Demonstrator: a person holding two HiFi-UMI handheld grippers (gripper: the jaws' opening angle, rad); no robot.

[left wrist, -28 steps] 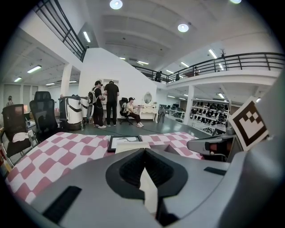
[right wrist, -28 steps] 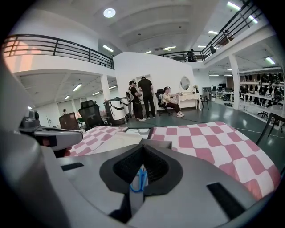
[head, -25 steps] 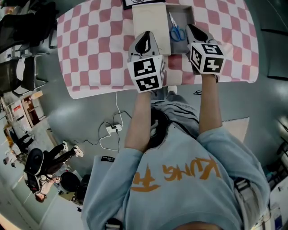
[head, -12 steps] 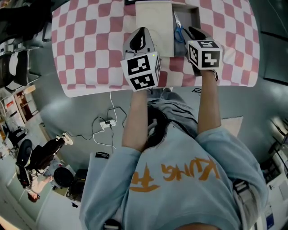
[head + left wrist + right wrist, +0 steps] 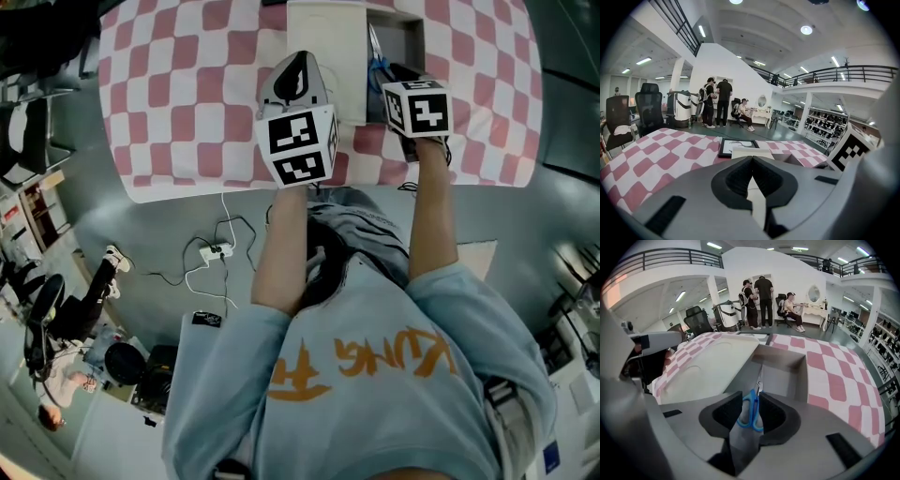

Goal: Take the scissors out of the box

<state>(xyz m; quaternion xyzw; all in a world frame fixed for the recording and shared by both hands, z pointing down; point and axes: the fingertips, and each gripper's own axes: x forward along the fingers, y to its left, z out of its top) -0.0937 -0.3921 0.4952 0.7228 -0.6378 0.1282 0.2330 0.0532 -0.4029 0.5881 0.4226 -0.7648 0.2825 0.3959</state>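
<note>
Your right claw point(image 5: 751, 398), jaws just opened, straddled the scissors point(image 5: 755, 408) in the box point(image 5: 780, 380); next, squeeze the handles.

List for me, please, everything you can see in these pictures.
box: one, grey, open, on the tablecloth
tablecloth: one, pink-and-white checks, under the box
lid: one, cream, left of the box
scissors: one pair, blue handles, inside the box
picture frame: one, black, beyond the lid
power strip: one, white, on the floor
people: several, dark clothes, far across the hall
left gripper: one, grey, shut, near the lid
right gripper: one, grey, jaws just opening, scissors' handles in the gap
</note>
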